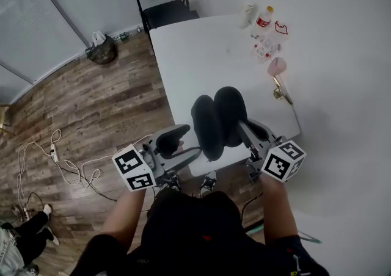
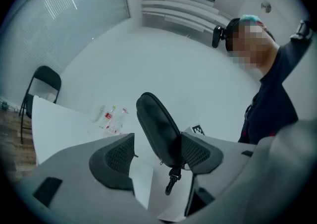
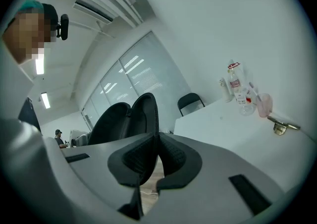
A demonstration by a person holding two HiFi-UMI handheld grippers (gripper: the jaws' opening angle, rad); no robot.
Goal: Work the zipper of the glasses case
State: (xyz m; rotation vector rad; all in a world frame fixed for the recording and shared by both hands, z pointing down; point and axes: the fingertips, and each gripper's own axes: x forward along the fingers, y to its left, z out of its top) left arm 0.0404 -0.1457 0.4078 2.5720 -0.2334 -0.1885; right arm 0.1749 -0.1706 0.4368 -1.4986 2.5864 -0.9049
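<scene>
The case [image 1: 217,119] hung in the air at lower centre of the head view, over the near edge of the table [image 1: 183,55], its two shells gaping apart. Only the right tongs [image 3: 157,156] carried it. They were clamped together on the thin rim of one shell, and that narrow bite looked like the main risk. A tug along the zipper, or a twist of the wrist, could probably lever the rim out of the pads. The case would then drop to the table edge or on to the floor [image 1: 91,104] below.

The left tongs [image 2: 157,154] stood apart and clamped nothing. The case rose between the pads, right against the right-hand one, though whether it touched I could not tell. Closing there would likely squeeze the shell instead of the pull [image 2: 172,181], which dangled below the pads at lower centre of the left gripper view. The pull was small and hung free, so it could swing away from a hasty grab.

In the head view both forearms reached up from the bottom of the frame. The left tongs [image 1: 183,146] pointed about level toward the upper right. The right tongs [image 1: 247,129] tipped slightly down toward the upper left, meeting the case from the opposite side.
</scene>
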